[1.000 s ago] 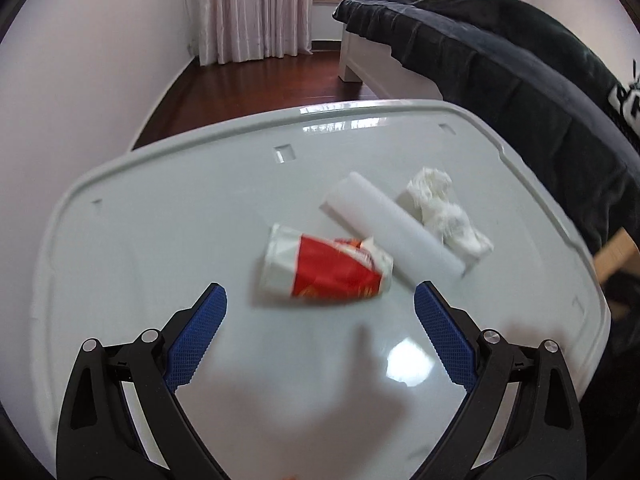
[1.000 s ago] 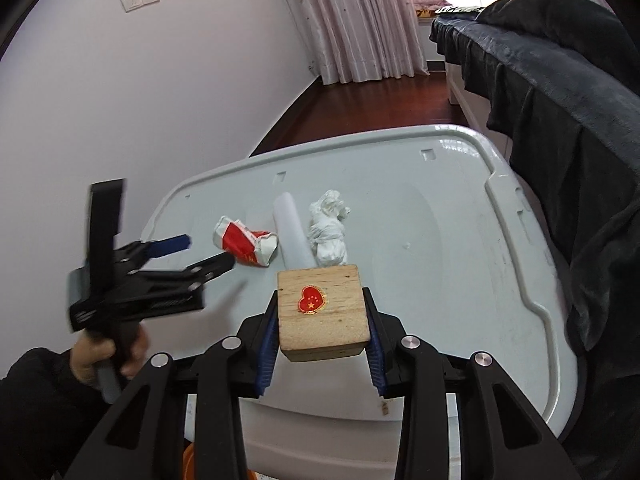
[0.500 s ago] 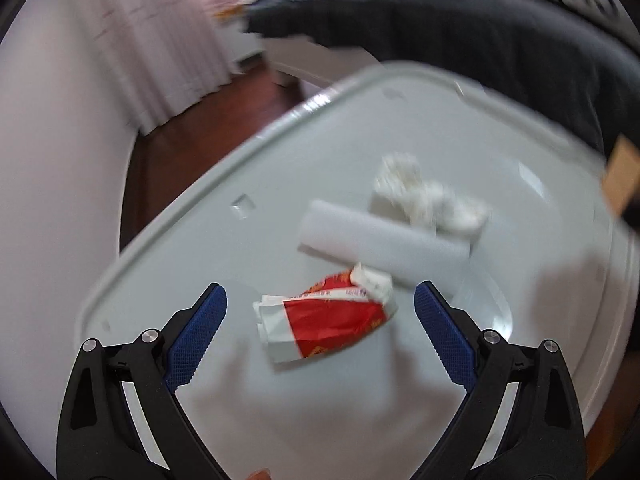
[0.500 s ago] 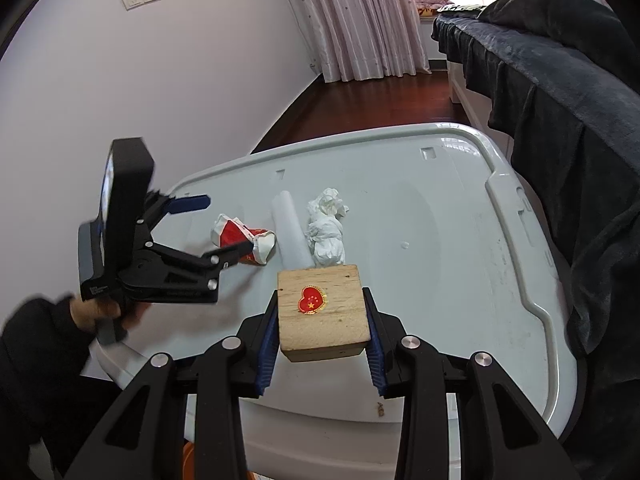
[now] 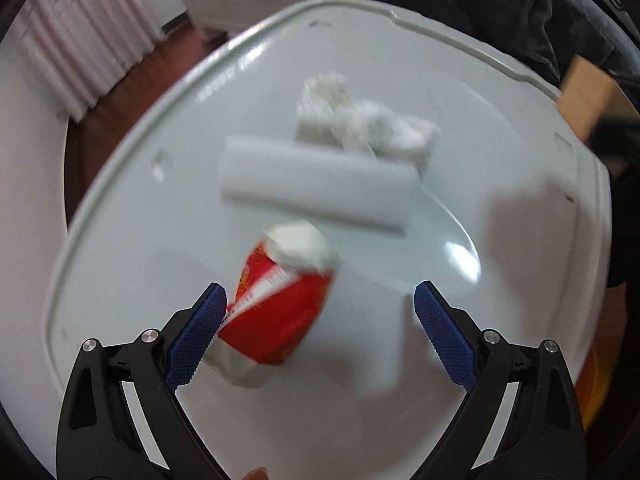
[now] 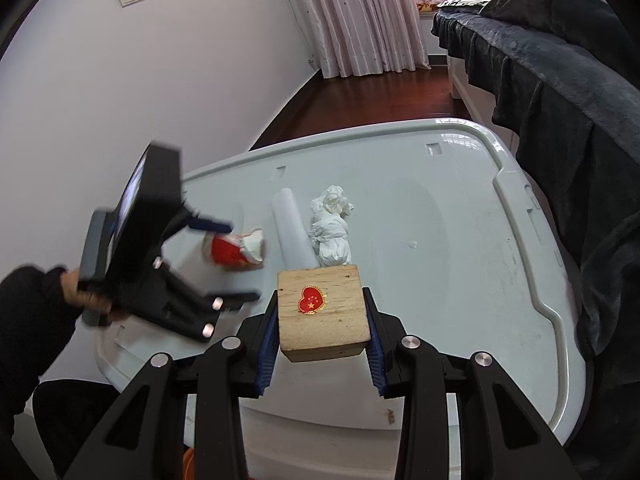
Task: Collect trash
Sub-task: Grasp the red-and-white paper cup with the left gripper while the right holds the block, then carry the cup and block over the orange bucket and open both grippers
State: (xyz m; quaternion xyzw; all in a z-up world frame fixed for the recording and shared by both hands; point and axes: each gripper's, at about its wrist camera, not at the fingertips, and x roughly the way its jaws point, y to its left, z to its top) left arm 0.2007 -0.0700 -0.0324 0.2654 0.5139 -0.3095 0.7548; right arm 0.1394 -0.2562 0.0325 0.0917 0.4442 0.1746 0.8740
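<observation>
A crumpled red and white wrapper (image 5: 278, 306) lies on the pale grey bin lid (image 5: 500, 152). My left gripper (image 5: 320, 320) is open, its fingers on either side of the wrapper, the left pad close against it. Behind it lie a white tube (image 5: 316, 188) and a crumpled white tissue (image 5: 364, 124). In the right wrist view the wrapper (image 6: 236, 250), tube (image 6: 292, 232) and tissue (image 6: 332, 228) lie on the lid, with the left gripper (image 6: 230, 260) around the wrapper. My right gripper (image 6: 322, 330) is shut on a wooden block (image 6: 322, 306) with a red heart sticker.
A bed with a dark blanket (image 6: 560, 92) stands along the right. A white wall (image 6: 140, 92) is at the left, pink curtains (image 6: 356, 16) at the back. Dark wooden floor (image 6: 360, 100) lies beyond the lid. Something orange (image 5: 600, 384) shows below the lid's right edge.
My left gripper has swung round and come down over the red wrapper, which now sits between its open fingers. The right gripper with the block has stayed still.
</observation>
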